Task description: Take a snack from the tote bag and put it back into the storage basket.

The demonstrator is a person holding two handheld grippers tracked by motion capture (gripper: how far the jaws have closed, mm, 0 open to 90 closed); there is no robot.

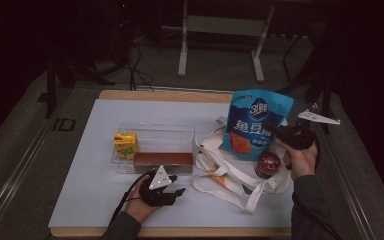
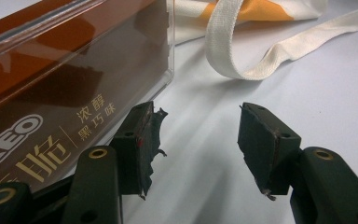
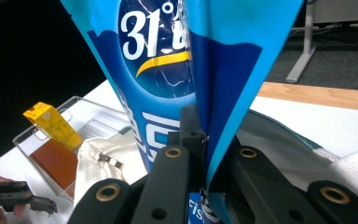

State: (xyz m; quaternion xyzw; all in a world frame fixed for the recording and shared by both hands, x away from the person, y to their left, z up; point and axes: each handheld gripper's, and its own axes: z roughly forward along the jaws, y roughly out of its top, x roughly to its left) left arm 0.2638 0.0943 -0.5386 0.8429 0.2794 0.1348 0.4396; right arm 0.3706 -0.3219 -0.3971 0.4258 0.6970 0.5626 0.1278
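So the right gripper [image 1: 275, 131] has its jaws clenched on the edge of the blue snack bag [image 1: 256, 122], held upright above the tote bag [image 1: 230, 170]. Left gripper [image 2: 198, 140] sits with jaws released on the counter [image 1: 100, 165], empty, just beside the clear tray [image 2: 74, 60]; its own view shows the brown box's [image 2: 51, 93] lettering, unreadable in the high view

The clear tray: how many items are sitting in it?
2. In the clear tray, a yellow carton stands at its left end, and a brown box lies along its near side. Anything flat beneath could be hidden.
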